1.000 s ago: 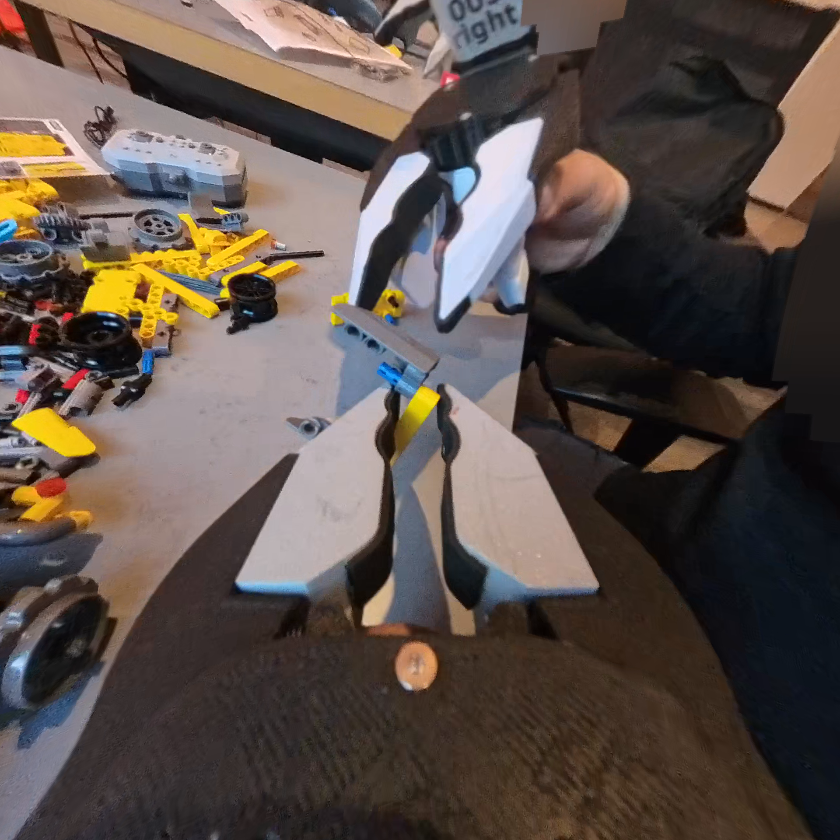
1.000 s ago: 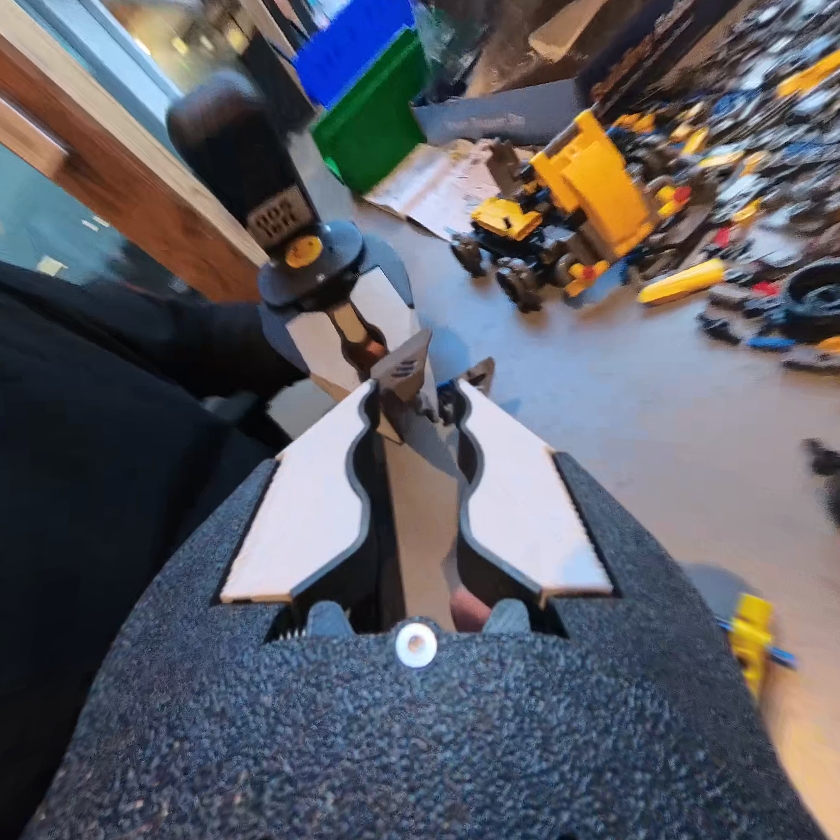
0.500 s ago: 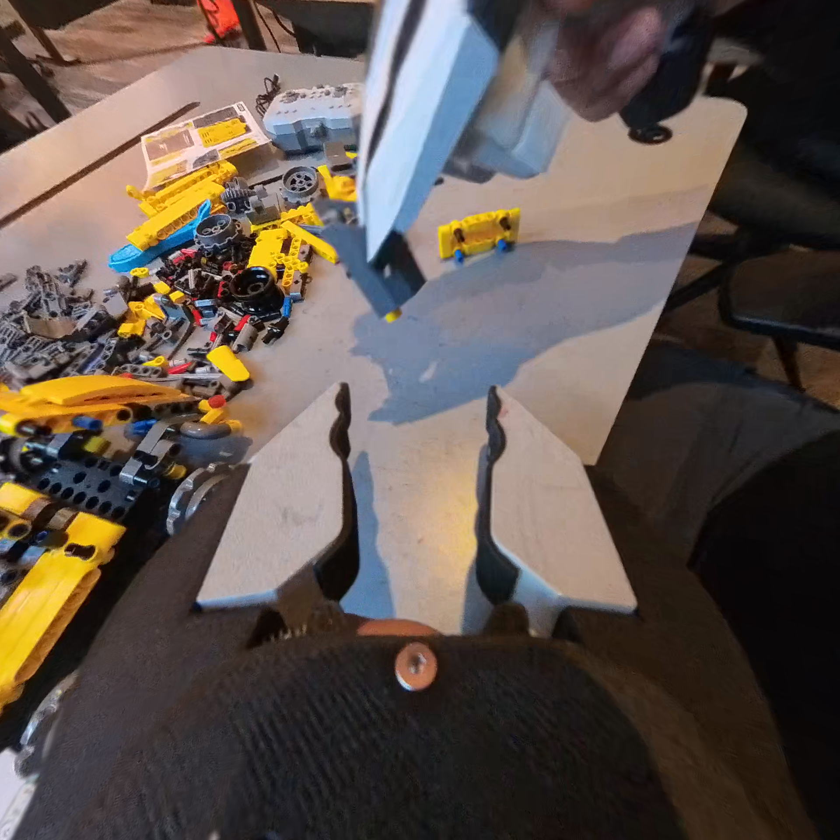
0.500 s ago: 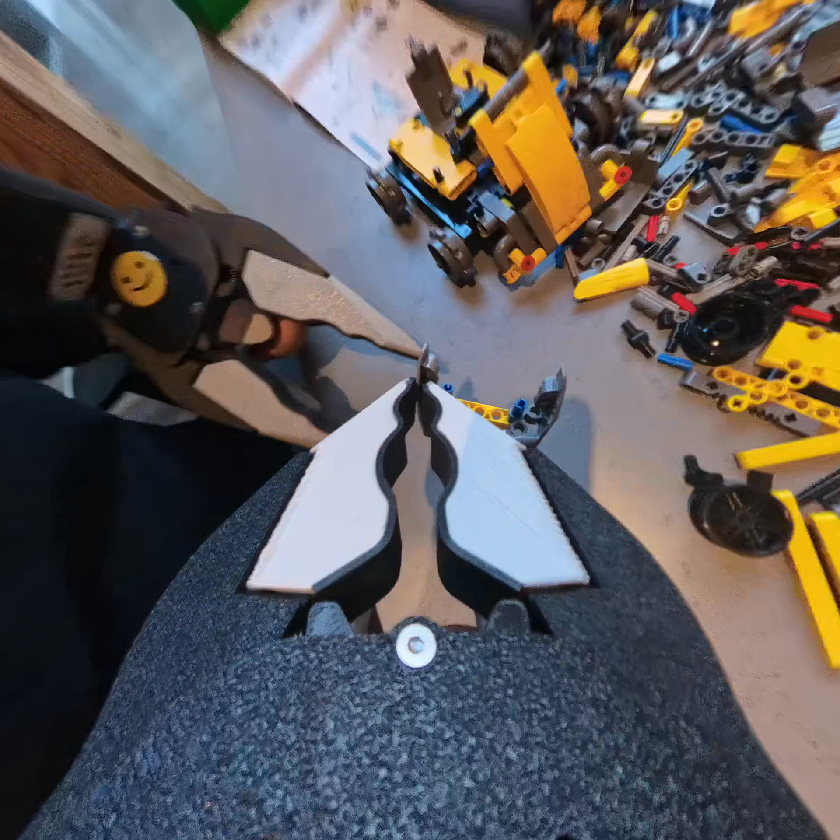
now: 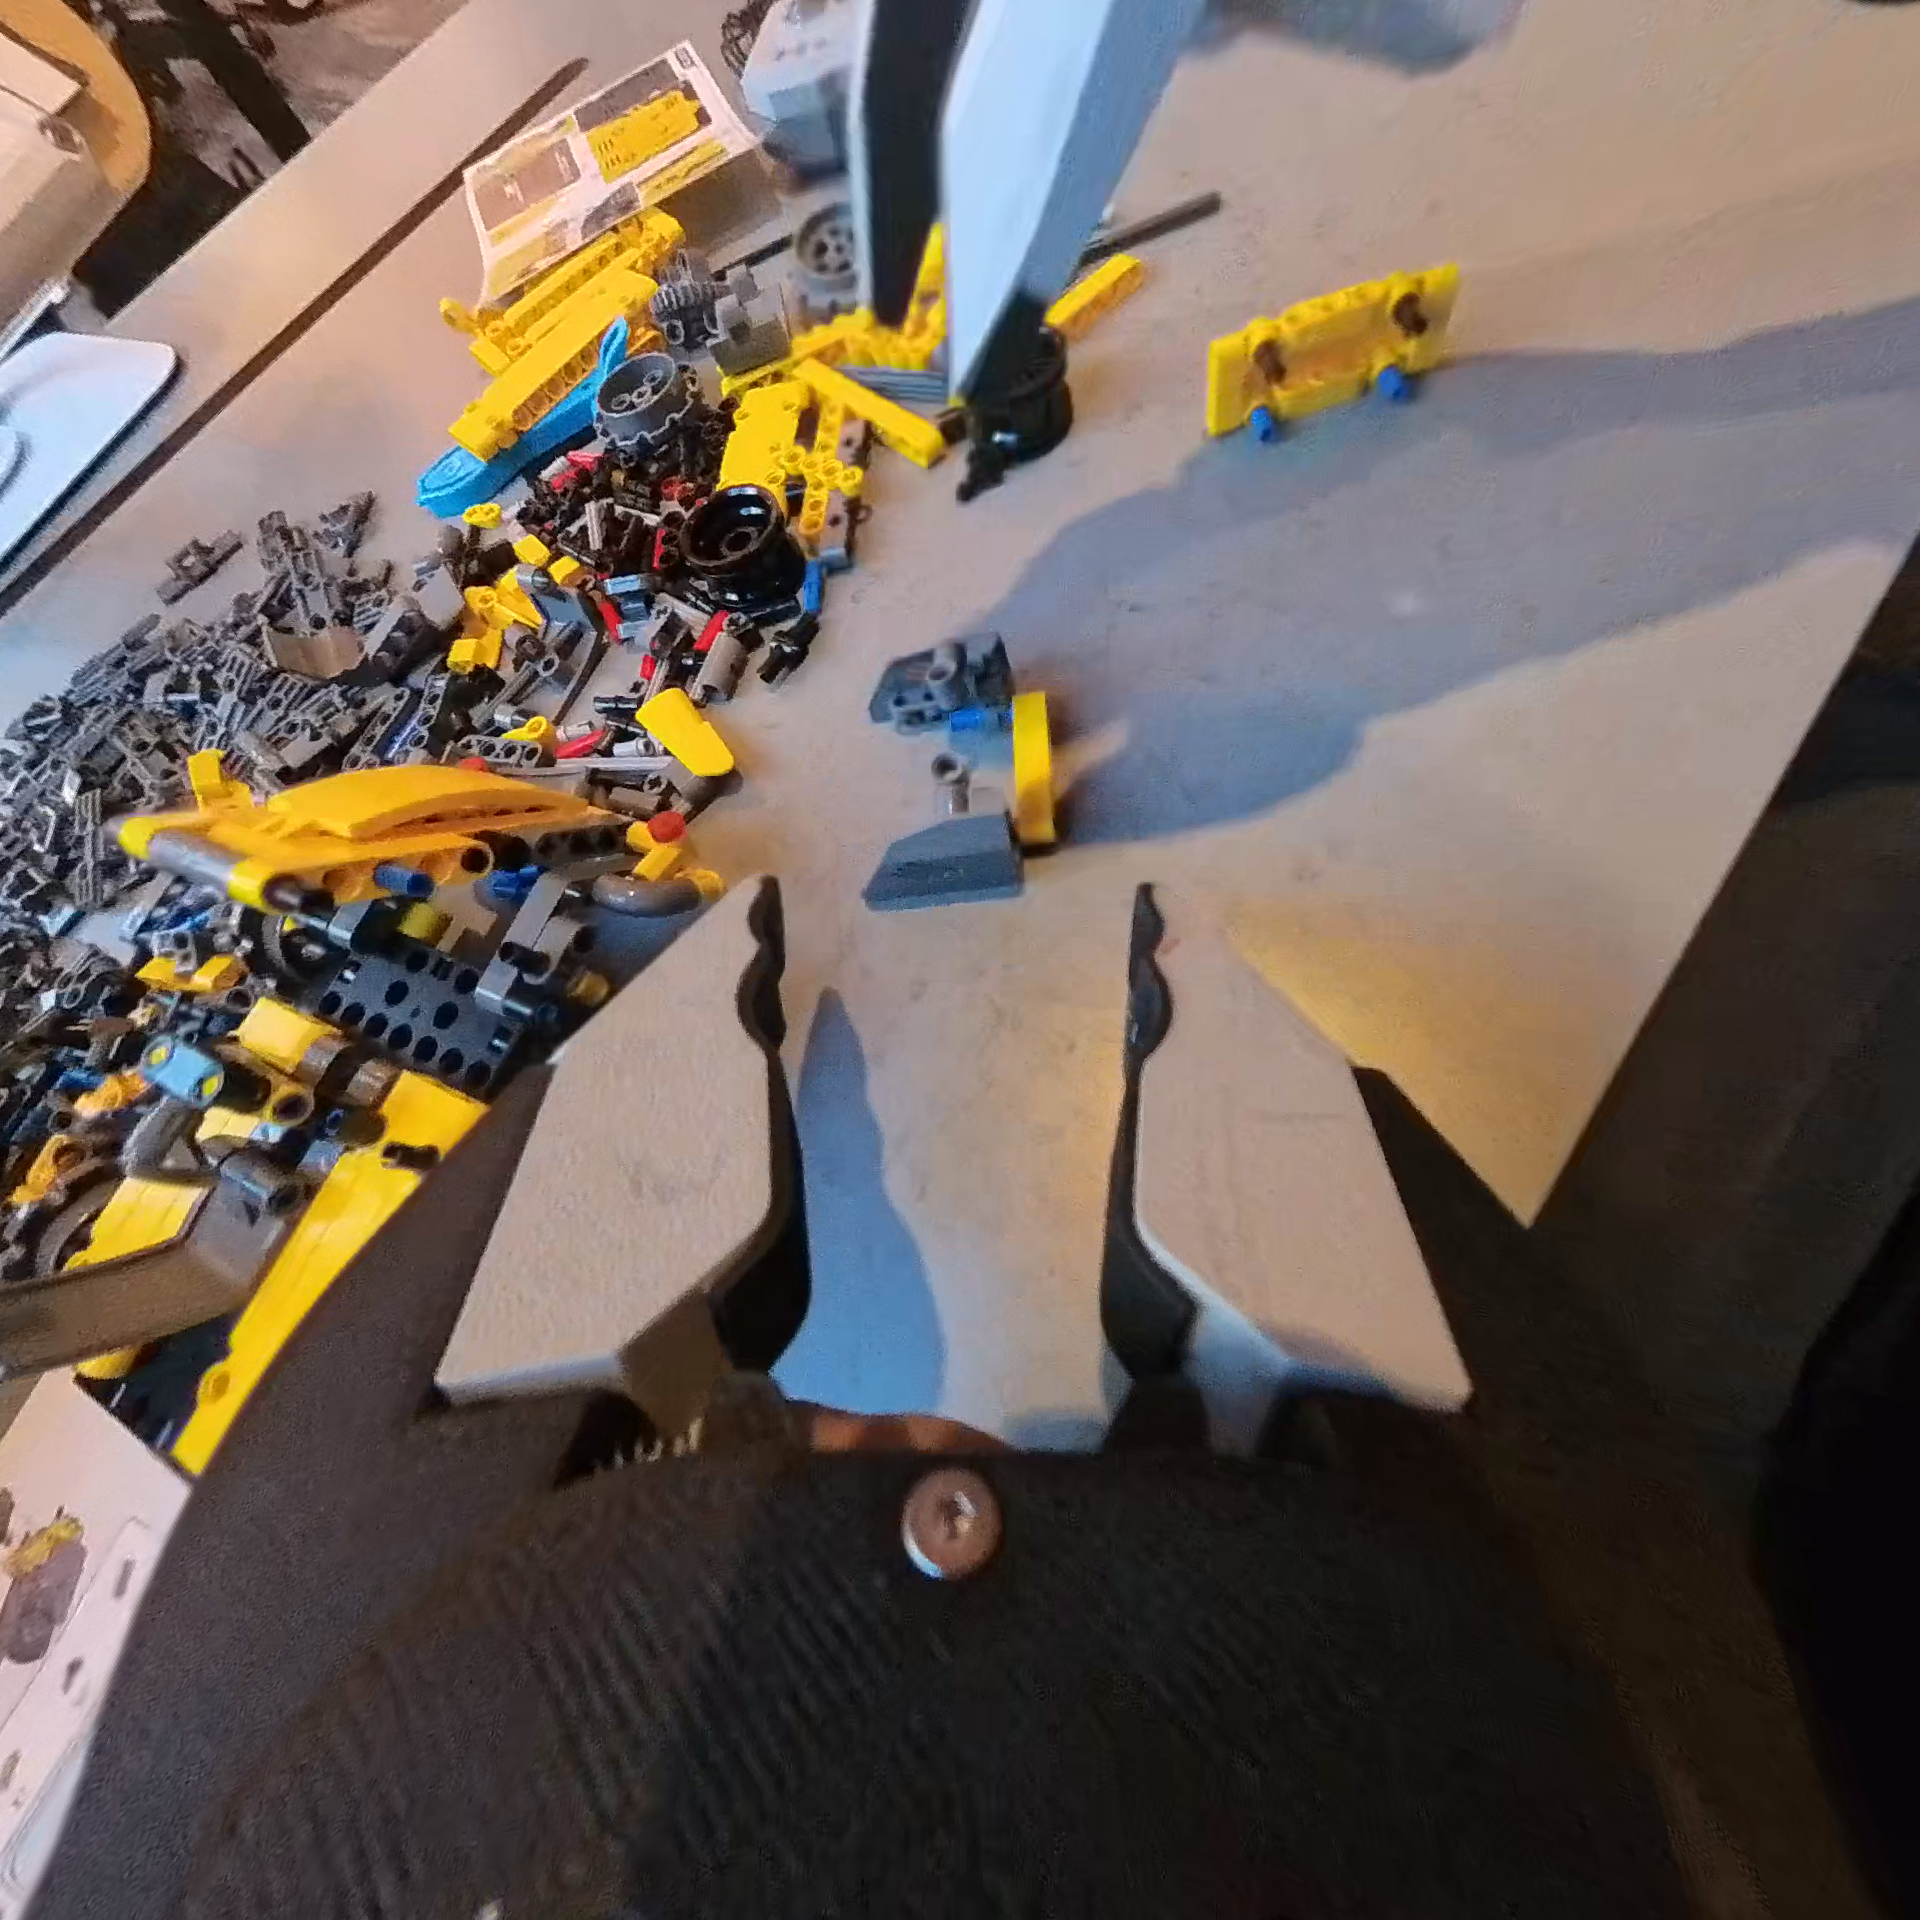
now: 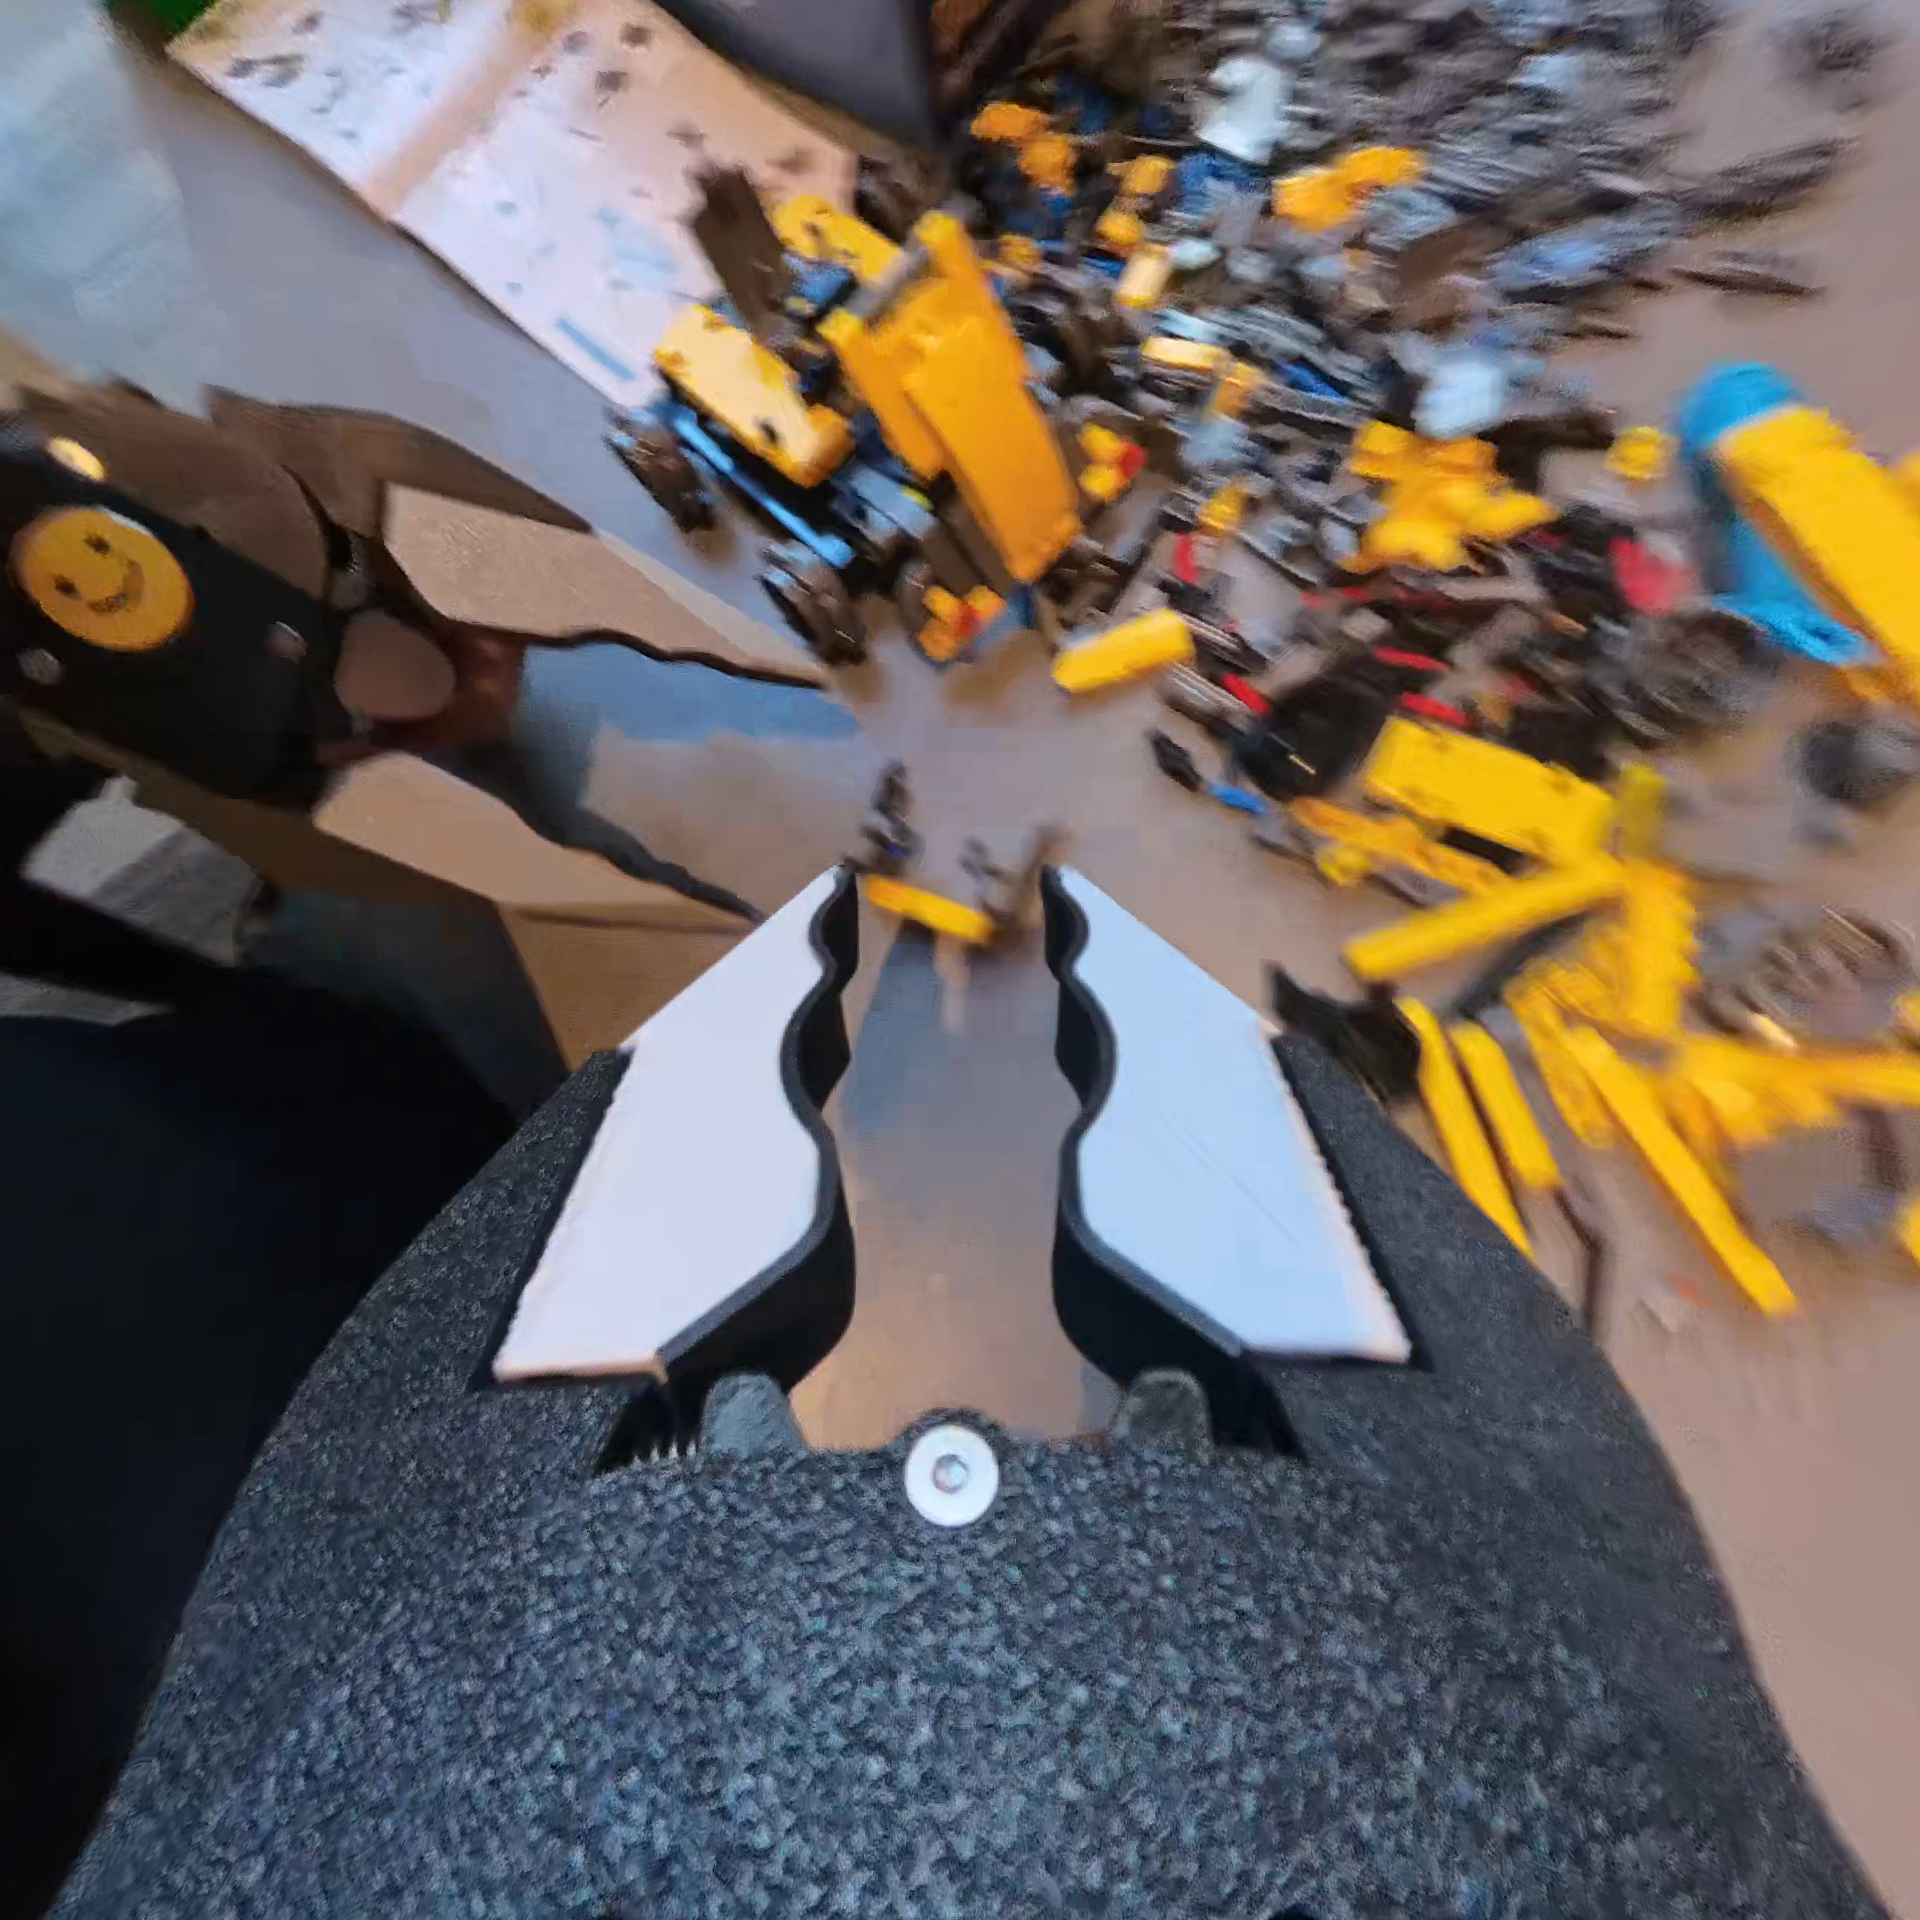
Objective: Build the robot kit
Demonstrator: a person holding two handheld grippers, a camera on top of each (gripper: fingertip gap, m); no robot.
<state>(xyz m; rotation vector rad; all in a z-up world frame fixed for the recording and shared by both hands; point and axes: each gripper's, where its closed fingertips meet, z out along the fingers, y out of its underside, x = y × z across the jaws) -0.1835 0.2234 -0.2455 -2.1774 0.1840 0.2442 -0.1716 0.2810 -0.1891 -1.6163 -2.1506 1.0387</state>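
Tools gaping and empty, left tool (image 5: 951, 935) low over table (image 5: 1351, 644), right tool (image 6: 948, 899) above small grey-yellow assembly (image 5: 971, 769)

A grey table (image 5: 1299, 1039) carries a wide scatter of building-brick parts. A small grey, blue and yellow sub-assembly (image 5: 971, 764) lies apart from the main heap, on bare tabletop. Farther back sits a flat yellow piece with blue pins (image 5: 1330, 348), also on its own. To the left spreads the pile: a curved yellow panel (image 5: 364, 821), a black wheel hub (image 5: 743, 540), a light blue piece (image 5: 509, 457). A printed booklet (image 5: 603, 171) lies behind the pile.
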